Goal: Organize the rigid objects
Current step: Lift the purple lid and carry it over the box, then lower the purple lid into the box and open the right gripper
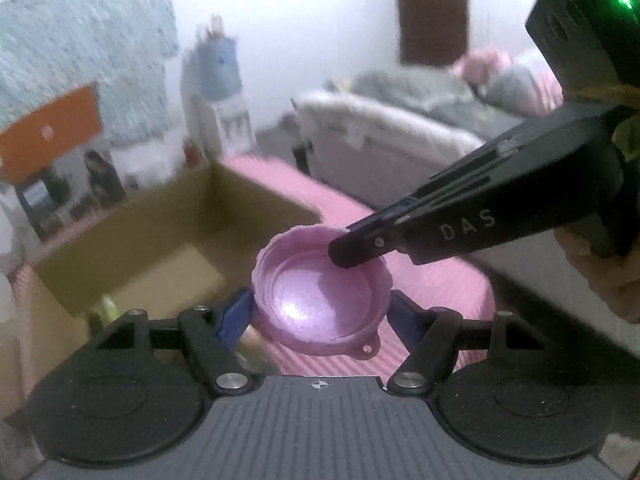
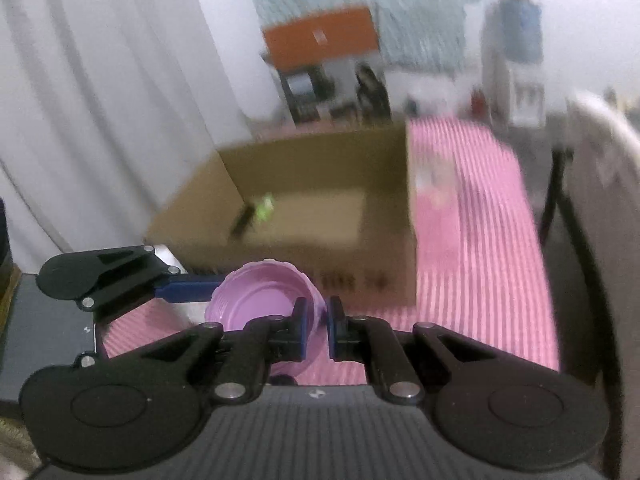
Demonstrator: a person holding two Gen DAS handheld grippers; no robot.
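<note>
Closest up, the left gripper has its blue pads clamped across a purple lid, hollow side up, held off the pink striped mat. The right gripper pinches the lid's rim at 2 o'clock, jaws nearly together. An open cardboard box sits just past at 11 o'clock, with something green inside, too blurry to name.

Lilac lid, brown cardboard box, pink-and-white striped cloth.
</note>
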